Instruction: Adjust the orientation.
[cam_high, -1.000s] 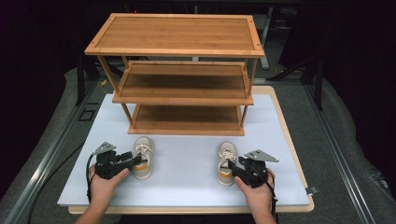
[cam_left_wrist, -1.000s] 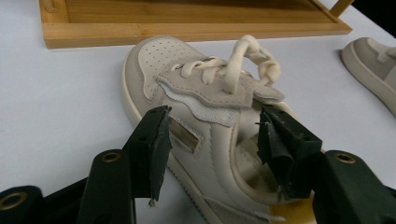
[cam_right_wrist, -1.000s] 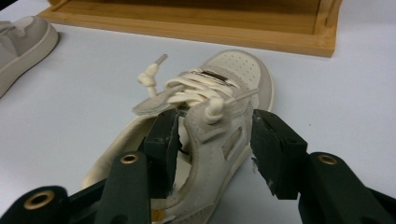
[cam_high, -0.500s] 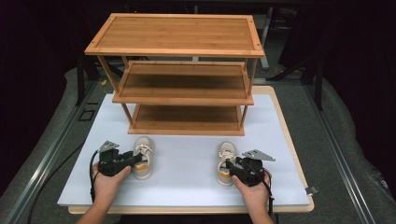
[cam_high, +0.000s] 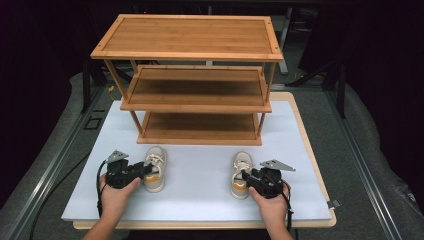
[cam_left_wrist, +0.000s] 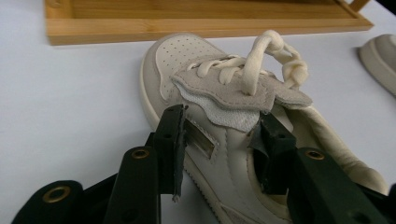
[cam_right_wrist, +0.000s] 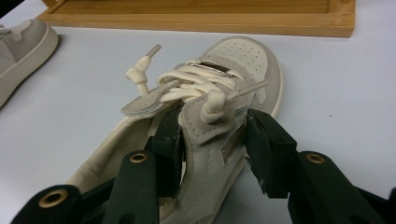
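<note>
Two cream shoes, two grippers, one three-tier wooden rack sitting on the white table.

The left gripper is closing around the left shoe's side wall; the right gripper is closing likewise on the right shoe, with neither pair of jaws clearly clamped. Both shoes are lying just before the rack's bare shelves.

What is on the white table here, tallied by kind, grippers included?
Cream shoes: 2, left one, right one
Wooden three-tier rack: 1
Black hand-held grippers: 2, left gripper, right gripper, each straddling one side wall of its shoe
Total: 5
</note>
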